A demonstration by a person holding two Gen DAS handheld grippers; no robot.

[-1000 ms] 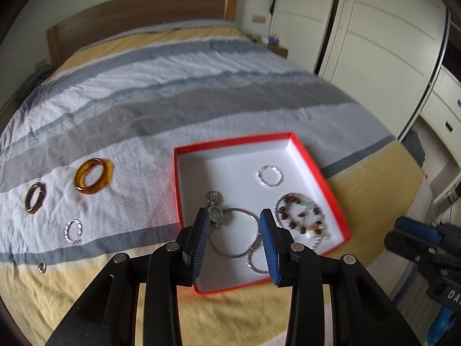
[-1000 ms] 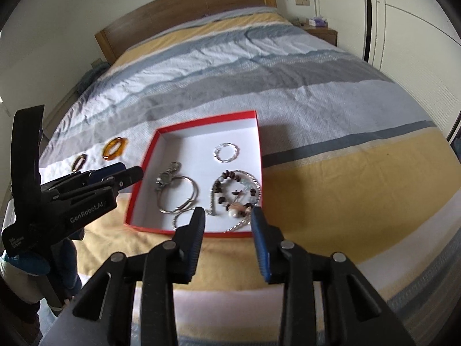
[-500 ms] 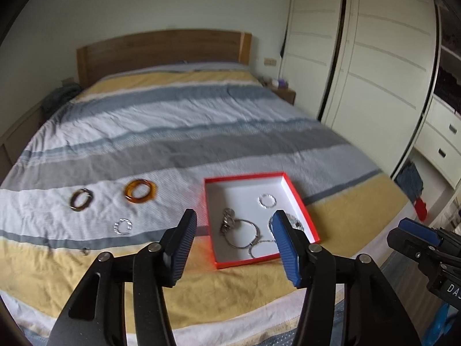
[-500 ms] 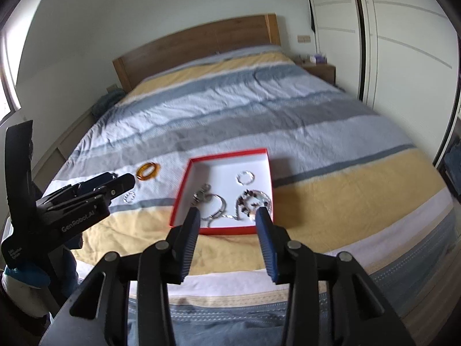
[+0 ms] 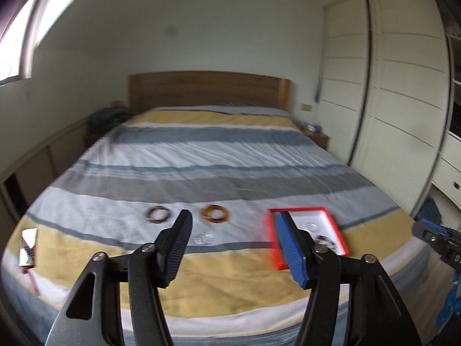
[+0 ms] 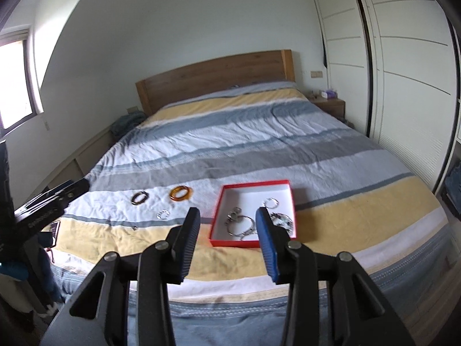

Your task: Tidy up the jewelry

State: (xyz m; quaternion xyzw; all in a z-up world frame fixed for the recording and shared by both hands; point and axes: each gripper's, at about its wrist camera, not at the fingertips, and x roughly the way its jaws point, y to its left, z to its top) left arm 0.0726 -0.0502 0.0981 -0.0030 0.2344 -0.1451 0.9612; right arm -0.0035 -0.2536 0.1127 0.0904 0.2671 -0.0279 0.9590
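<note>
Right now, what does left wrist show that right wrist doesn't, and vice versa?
Left wrist only: the right gripper's blue tip at its right edge; the box contents are blurred.

Right wrist only: the left gripper side-on at its left edge, the large metal hoops sharp inside the box, and a tiny ring on the yellow stripe.

Both: the red box, amber bangle, dark bangle, and each view's own gripper open and empty.

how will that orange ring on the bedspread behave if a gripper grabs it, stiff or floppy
The orange ring looks thick and glossy, so probably rigid and maybe slippery between pads. It lies flat on the soft bedspread, so it likely won't roll, though pressing may sink it into the fabric.
</note>
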